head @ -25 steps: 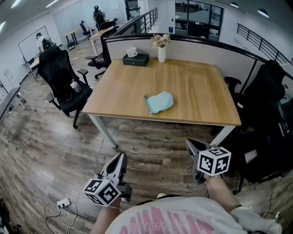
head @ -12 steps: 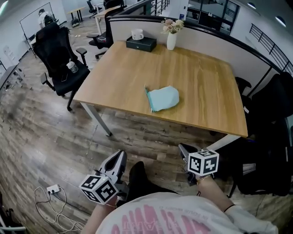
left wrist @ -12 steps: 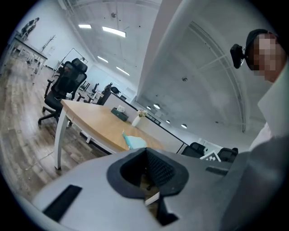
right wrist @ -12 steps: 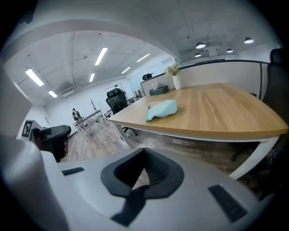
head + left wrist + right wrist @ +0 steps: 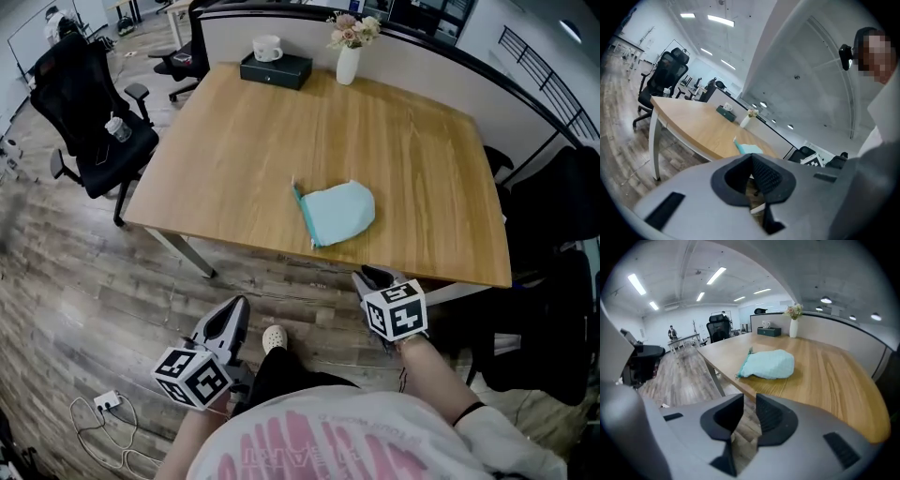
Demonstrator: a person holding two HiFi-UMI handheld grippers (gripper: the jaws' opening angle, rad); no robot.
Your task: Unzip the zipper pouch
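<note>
**A:** Pouch?

**B:** The zipper pouch [image 5: 339, 212] lies by the desk's [image 5: 234, 141] near edge. Judged soft, light, apt to slide (pin the body, pinch the zip pull).

**A:** Tongs?

**B:** The left gripper [image 5: 238, 309] is clenched and empty. The right gripper [image 5: 367, 276] has its jaws opening on nothing. Both are short of the desk.

The left tool [image 5: 233, 317] hangs low, jaws together; the right tool [image 5: 367, 277], farther forward, is opening its jaws, empty.
</note>
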